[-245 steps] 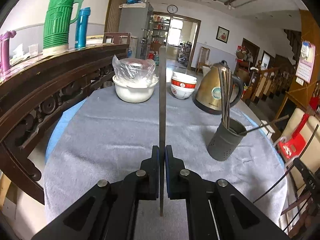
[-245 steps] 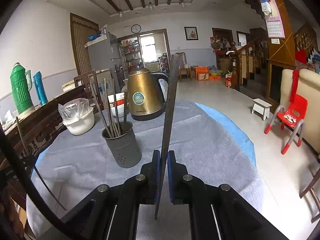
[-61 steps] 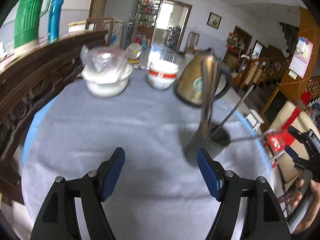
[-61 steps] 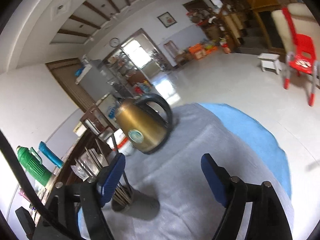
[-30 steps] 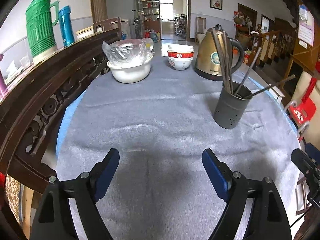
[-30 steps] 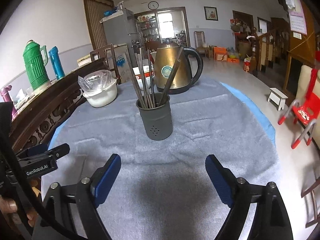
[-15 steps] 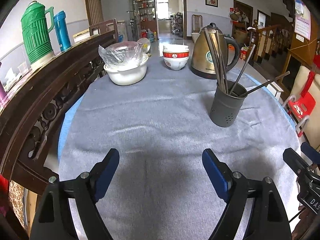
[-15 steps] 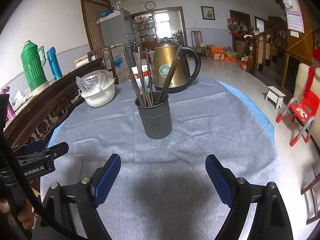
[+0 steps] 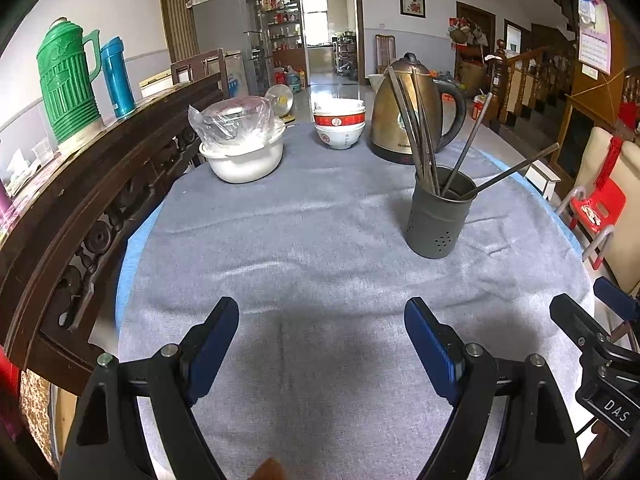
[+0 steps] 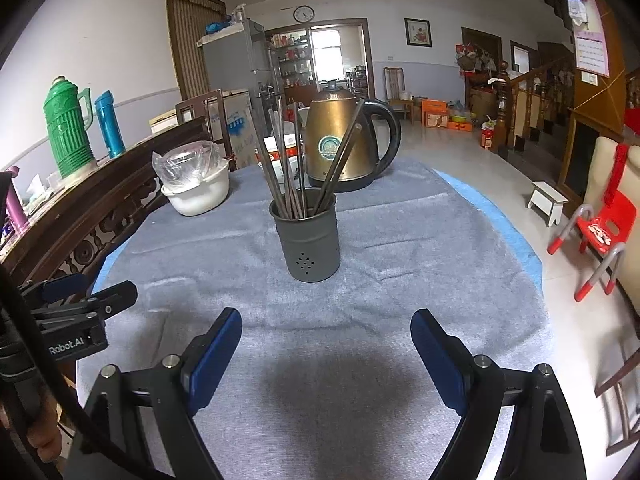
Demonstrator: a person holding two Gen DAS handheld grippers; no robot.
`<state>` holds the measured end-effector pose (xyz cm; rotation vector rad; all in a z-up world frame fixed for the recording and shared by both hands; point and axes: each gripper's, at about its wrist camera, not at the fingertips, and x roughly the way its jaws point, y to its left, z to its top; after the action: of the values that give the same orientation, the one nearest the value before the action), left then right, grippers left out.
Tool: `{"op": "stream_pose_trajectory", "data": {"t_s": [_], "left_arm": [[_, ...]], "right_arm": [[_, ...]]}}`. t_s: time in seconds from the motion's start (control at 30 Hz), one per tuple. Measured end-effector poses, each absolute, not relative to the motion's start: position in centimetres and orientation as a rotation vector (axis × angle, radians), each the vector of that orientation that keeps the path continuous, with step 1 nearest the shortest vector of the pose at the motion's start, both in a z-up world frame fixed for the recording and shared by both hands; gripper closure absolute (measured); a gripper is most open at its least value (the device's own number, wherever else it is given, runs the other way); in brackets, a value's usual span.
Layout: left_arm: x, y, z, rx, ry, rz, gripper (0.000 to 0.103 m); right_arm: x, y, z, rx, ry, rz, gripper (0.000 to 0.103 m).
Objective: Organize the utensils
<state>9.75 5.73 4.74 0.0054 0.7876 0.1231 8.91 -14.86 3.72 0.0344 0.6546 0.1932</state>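
We see a brass kettle point(image 9: 404, 116) at the far end of the grey tablecloth point(image 9: 320, 240). Just left of kettle: stacked red/white bowls point(image 9: 339, 126); further left, white bowl w/ plastic bag point(image 9: 242, 146). Well left, green thermos point(image 9: 68, 80) & blue flask point(image 9: 117, 78).

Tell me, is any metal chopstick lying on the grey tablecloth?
No, all metal chopsticks stand inside the dark grey perforated holder.

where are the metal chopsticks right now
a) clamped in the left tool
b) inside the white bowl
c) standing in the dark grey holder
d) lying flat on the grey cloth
c: the chopsticks stand leaning in the dark grey holder on the cloth, while both tools sit open with nothing between their pads.
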Motion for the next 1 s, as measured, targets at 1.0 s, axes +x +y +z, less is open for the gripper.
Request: {"op": "stream_pose_trajectory", "data": {"t_s": [1.0], "left_arm": [[9.0,5.4,6.5,-0.021,0.741,0.095,0.007]], "right_arm": [[8.1,-15.0,6.2,0.014,0.556,0.130,0.005]]}}
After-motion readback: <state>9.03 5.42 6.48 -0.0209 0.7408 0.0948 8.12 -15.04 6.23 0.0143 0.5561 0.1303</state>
